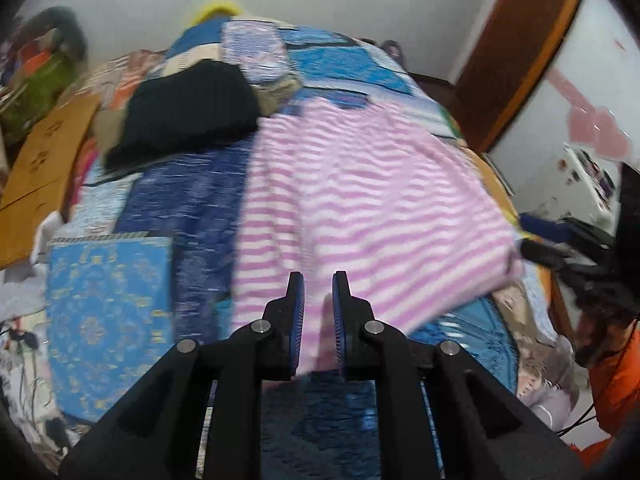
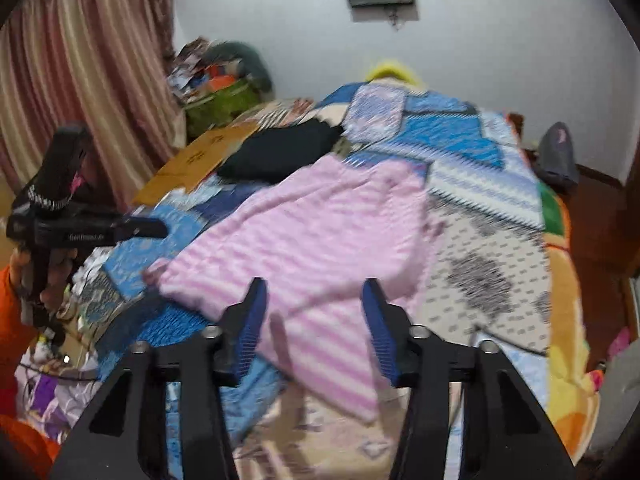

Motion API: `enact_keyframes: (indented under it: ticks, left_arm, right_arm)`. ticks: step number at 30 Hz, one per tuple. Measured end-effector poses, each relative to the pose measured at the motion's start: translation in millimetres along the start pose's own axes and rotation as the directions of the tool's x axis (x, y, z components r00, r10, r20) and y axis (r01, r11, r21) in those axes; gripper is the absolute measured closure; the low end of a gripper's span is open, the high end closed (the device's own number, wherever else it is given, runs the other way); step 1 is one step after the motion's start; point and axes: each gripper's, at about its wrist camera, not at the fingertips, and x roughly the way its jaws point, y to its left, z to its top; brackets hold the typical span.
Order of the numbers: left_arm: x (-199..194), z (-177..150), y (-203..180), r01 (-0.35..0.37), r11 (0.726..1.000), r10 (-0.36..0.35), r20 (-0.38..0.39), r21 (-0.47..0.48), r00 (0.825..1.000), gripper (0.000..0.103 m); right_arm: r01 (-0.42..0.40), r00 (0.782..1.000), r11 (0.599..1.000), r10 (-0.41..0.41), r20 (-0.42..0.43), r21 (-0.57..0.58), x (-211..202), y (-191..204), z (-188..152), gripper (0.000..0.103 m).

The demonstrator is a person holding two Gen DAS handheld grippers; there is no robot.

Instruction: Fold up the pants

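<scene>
Pink-and-white striped pants [image 1: 360,200] lie spread on a patchwork bedspread [image 1: 108,300], folded into a broad panel. My left gripper [image 1: 319,284] hovers over their near edge. Its blue pads stand a narrow gap apart, and the cloth seen through the gap lies on the bed below. From the right wrist view the left gripper [image 2: 160,230] hangs clear above the pants' left corner, nothing in it. My right gripper [image 2: 314,288] stands open above the pants [image 2: 312,240] at their near end, its pads not touching the cloth. It also shows at the pants' right edge [image 1: 528,236].
A black folded garment [image 1: 192,112] lies further up the bed beside a cardboard sheet [image 1: 44,168]. A curtain [image 2: 80,60] hangs at the left and a wooden door frame [image 1: 520,40] stands at the right. A hand [image 2: 52,272] with an orange sleeve holds the left gripper.
</scene>
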Motion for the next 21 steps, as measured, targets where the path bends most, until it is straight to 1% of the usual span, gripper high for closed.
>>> enact_keyframes:
  ticks: [2, 3, 4, 7, 9, 10, 11, 12, 13, 16, 17, 18, 19, 20, 21]
  left_arm:
    - [12, -5, -9, 0.023, 1.000, -0.023, -0.017, 0.009, 1.000, 0.092]
    - [22, -8, -13, 0.019, 1.000, -0.018, -0.037, 0.019, 0.999, 0.092]
    - [30, -10, -15, -0.007, 0.999, 0.008, -0.047, 0.031, 0.999, 0.092]
    - [41, -14, -17, -0.106, 0.990, 0.108, -0.015, 0.088, 0.994, 0.091]
    - [43, -14, -14, -0.175, 0.979, 0.176, -0.003, 0.108, 0.984, 0.091]
    - [45, -14, -11, -0.219, 0.968, 0.221, 0.001, 0.120, 0.975, 0.090]
    - [47, -15, -8, -0.245, 0.961, 0.247, 0.004, 0.131, 0.969, 0.081]
    - [48, -16, -3, -0.256, 0.958, 0.257, 0.006, 0.128, 0.966, 0.070]
    - [47, -16, 2, -0.261, 0.958, 0.262, 0.008, 0.118, 0.965, 0.067]
    - [45, -16, 9, -0.261, 0.959, 0.262, 0.004, 0.114, 0.965, 0.063]
    - [46, -17, 10, -0.270, 0.955, 0.272, 0.004, 0.121, 0.962, 0.060]
    - [46, -16, 10, -0.279, 0.951, 0.281, 0.006, 0.130, 0.960, 0.057]
    - [48, -15, 10, -0.287, 0.948, 0.288, 0.008, 0.140, 0.957, 0.056]
    - [47, -14, 11, -0.300, 0.942, 0.303, 0.008, 0.148, 0.953, 0.057]
    - [48, -12, 14, -0.349, 0.924, 0.351, 0.012, 0.156, 0.936, 0.058]
  right_arm:
    - [0.002, 0.999, 1.000, -0.002, -0.034, -0.014, 12, 3, -7, 0.070]
    - [0.013, 0.999, 1.000, -0.014, -0.047, -0.022, 18, 4, -11, 0.070]
    - [0.017, 0.998, 1.000, -0.018, -0.054, -0.026, 20, 2, -14, 0.071]
    - [0.039, 0.997, 0.999, -0.041, -0.069, -0.037, 22, -4, -22, 0.072]
    - [0.037, 0.996, 0.998, -0.041, -0.084, -0.041, 19, -10, -27, 0.072]
    - [0.038, 0.995, 0.998, -0.042, -0.092, -0.046, 18, -11, -30, 0.072]
    - [0.039, 0.994, 0.998, -0.044, -0.097, -0.057, 18, -13, -33, 0.072]
    - [0.044, 0.994, 0.997, -0.051, -0.099, -0.068, 16, -12, -36, 0.072]
    - [0.051, 0.993, 0.996, -0.059, -0.103, -0.079, 14, -11, -37, 0.072]
    - [0.092, 0.987, 0.989, -0.105, -0.124, -0.113, 9, -14, -41, 0.074]
    - [0.101, 0.984, 0.989, -0.115, -0.135, -0.107, 8, -18, -44, 0.074]
    - [0.129, 0.977, 0.987, -0.144, -0.158, -0.100, 8, -27, -48, 0.074]
    - [0.128, 0.976, 0.988, -0.141, -0.164, -0.086, 5, -34, -52, 0.074]
    - [0.128, 0.976, 0.990, -0.138, -0.170, -0.066, 3, -39, -53, 0.074]
    - [0.147, 0.972, 0.988, -0.152, -0.180, -0.043, 0, -48, -54, 0.074]
